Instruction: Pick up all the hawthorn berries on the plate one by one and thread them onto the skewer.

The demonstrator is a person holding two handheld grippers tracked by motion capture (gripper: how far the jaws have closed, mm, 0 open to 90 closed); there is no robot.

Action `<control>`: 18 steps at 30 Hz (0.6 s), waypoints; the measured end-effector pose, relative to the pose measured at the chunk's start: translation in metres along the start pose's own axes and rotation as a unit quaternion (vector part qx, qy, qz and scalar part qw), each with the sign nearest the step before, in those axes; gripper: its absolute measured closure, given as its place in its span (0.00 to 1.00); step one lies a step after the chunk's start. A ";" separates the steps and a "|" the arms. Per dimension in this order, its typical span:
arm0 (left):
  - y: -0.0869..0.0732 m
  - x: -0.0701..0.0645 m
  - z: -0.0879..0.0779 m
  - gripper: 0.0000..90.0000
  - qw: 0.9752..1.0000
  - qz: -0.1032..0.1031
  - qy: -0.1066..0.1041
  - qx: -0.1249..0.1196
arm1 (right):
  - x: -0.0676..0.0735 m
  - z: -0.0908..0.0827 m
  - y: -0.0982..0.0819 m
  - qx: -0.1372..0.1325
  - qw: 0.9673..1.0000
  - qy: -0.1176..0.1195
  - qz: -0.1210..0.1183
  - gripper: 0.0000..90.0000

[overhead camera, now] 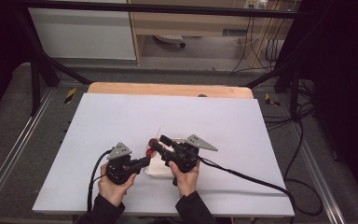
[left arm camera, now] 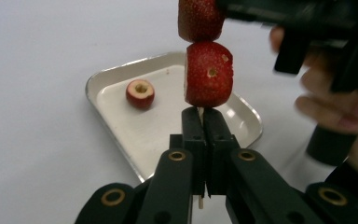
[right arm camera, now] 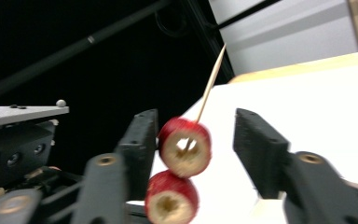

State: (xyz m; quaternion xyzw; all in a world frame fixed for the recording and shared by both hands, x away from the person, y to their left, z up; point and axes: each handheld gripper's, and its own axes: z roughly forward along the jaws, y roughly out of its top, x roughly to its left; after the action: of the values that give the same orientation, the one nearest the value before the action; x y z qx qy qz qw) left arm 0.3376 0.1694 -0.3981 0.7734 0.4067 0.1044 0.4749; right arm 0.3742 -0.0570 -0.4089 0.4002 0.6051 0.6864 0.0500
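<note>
Strawberries (left arm camera: pixel 208 74) ride the skewer (right arm camera: pixel 210 81) clenched by left tool (left arm camera: pixel 204 122); right tool (right arm camera: pixel 196 135) released, tray (left arm camera: pixel 116 74) below.

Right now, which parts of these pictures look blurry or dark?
Left gripper view: the strawberry pieces are sharp, while the hand at right smears. Right gripper view: the near jaws are soft and the background is black. High view: evenly lit white table, dark edges.

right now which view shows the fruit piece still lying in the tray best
The left gripper view: the lone fruit piece lies in plain sight on the floor of the tray, its cored top facing up. In the high view the grippers and hands cover most of the tray. The right gripper view looks up at the two skewered pieces instead.
</note>
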 end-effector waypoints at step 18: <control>-0.010 0.029 -0.013 0.98 0.998 0.052 0.030 0.027 | -0.035 -0.018 0.019 0.243 0.959 -0.084 -0.120 0.14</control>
State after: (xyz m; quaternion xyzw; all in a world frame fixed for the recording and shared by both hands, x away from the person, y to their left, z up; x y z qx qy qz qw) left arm 0.3439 0.2009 -0.4057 0.8029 0.3825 0.1412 0.4349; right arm 0.3952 -0.0958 -0.4087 0.3807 0.7911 0.4714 0.0840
